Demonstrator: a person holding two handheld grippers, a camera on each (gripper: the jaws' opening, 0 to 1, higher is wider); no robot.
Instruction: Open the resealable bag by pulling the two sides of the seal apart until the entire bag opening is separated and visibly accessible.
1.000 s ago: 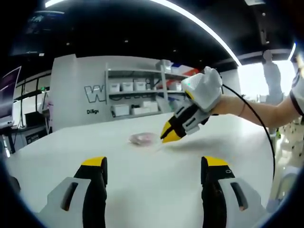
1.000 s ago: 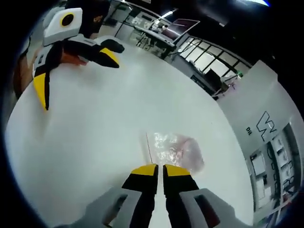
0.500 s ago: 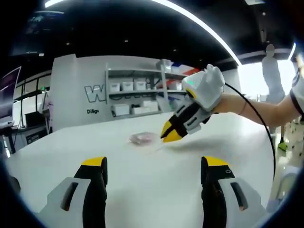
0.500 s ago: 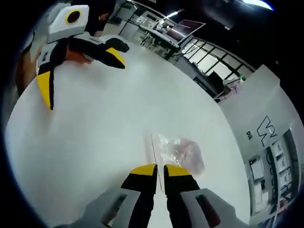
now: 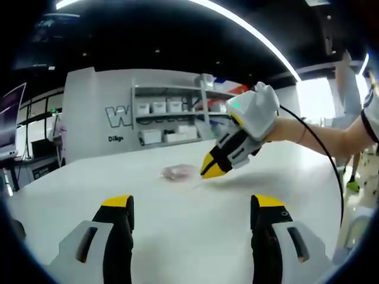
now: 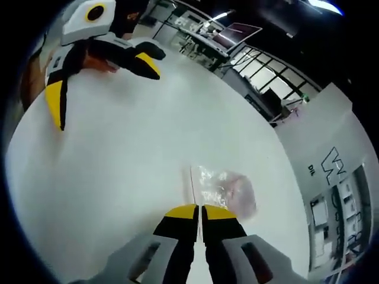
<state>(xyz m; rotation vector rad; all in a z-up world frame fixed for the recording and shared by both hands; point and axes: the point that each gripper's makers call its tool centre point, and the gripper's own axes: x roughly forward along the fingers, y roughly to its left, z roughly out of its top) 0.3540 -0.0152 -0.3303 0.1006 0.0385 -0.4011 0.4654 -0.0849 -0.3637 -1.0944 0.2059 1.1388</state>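
Now the bag lies flat on the white table.
It looks light, thin and slippery; grab the seal edge at 9 o'clock. Right gripper sits pressed together just beside it; left gripper waits spread wide, well apart.

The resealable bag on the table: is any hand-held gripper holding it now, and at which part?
Neither. The bag lies flat on the table. The right hand-held gripper, jaws together, hovers near its edge; the left hand-held gripper is open and far off.
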